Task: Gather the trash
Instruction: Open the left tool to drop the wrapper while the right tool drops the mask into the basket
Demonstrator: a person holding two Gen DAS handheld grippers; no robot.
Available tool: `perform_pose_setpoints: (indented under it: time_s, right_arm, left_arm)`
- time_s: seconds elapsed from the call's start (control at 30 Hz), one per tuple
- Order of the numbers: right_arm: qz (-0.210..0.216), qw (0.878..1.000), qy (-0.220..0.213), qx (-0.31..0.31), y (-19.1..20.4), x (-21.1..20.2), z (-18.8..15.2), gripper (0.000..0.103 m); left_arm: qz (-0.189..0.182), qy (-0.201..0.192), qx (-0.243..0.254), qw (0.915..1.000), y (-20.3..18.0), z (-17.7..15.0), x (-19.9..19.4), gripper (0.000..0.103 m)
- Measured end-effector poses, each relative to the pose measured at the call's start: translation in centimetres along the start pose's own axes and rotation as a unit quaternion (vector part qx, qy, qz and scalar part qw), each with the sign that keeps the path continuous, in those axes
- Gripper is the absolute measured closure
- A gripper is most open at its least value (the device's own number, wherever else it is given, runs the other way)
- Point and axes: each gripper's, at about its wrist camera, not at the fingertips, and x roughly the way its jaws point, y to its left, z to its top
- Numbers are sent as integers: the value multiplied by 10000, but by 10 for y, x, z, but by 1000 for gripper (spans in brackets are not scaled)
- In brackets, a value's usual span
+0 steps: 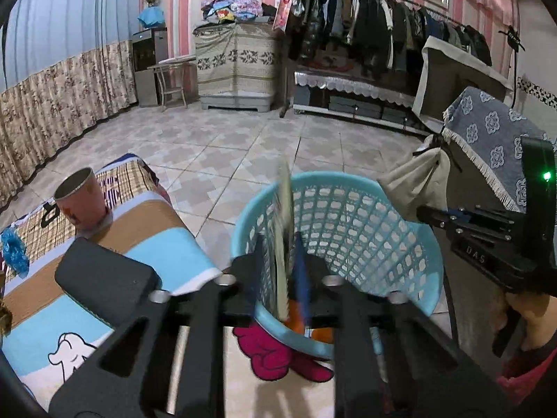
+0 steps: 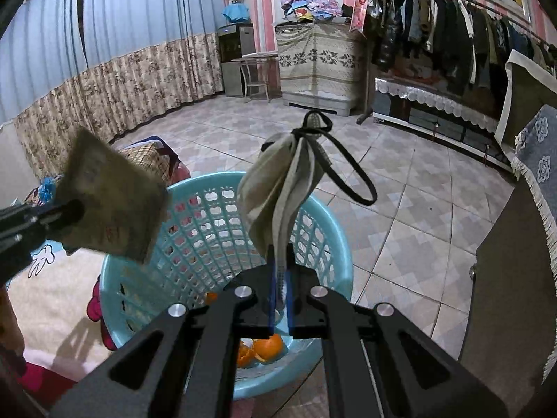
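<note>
A light blue lattice basket (image 1: 348,177) (image 2: 330,216) stands on the floor below both grippers, with orange peel (image 2: 264,348) at its bottom. My left gripper (image 1: 278,247) (image 2: 68,214) hangs over the basket's near-left rim. Its jaws stand apart, and a flat, motion-blurred olive packet (image 1: 283,230) (image 2: 111,195) sits edge-on between them, not visibly pinched. My right gripper (image 2: 280,268) (image 1: 430,214) is shut on a beige cloth (image 2: 278,188) (image 1: 414,183) with a black strap (image 2: 351,174), held above the basket.
A cartoon-patterned blanket (image 1: 146,240) lies to the left with a pink cup (image 1: 81,198) and a blue scrap (image 1: 14,250) on it. A cabinet under a blue flowered cloth (image 1: 487,132) stands close on the right. A person's hand (image 1: 529,317) holds the right gripper. Tiled floor lies beyond.
</note>
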Motion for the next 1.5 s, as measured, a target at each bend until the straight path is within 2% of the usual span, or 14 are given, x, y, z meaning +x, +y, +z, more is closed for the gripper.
perform_pose_setpoints:
  time_s: [0.07, 0.1, 0.3, 0.5, 0.6, 1.07, 1.13, 1.17, 1.2, 1.37, 1.5]
  right_arm:
    - [10, 10000, 18, -15, 1, 1, -3, 99]
    - [10, 10000, 27, -23, 3, 0, -5, 99]
    - [85, 9999, 86, -66, 14, 5, -11, 98]
    - [193, 9997, 127, -54, 28, 11, -12, 98]
    - [190, 9997, 135, -57, 35, 17, -11, 98]
    - [81, 9974, 714, 6, 50, 54, -24, 97]
    - [35, 9975, 707, -2, 51, 54, -23, 76]
    - [-38, 9979, 654, 10, 51, 53, -22, 39]
    - [-131, 9984, 550, 12, 51, 50, -21, 25]
    - [-228, 9979, 611, -47, 53, 53, -10, 24]
    - [-342, 9985, 427, -49, 58, 46, 1, 11]
  left_arm:
    - [127, -58, -34, 9999, -2, -2, -2, 48]
    - [169, -96, -35, 9998, -1, -3, -4, 44]
    - [471, -257, -170, 9984, 16, -3, -21, 25]
    - [936, -603, -371, 9931, 38, -2, -45, 10]
    - [1107, -706, -424, 9904, 46, -4, -54, 6]
    - [1683, -741, -861, 9792, 108, -31, -90, 6]
    - [1802, -776, -922, 9762, 121, -36, -99, 6]
    - [1844, -783, -940, 9752, 124, -37, -103, 6]
    - [1913, -790, -967, 9736, 131, -39, -109, 6]
    - [2231, -824, -1064, 9655, 158, -52, -133, 6]
    - [2440, -810, -1236, 9585, 186, -68, -155, 6]
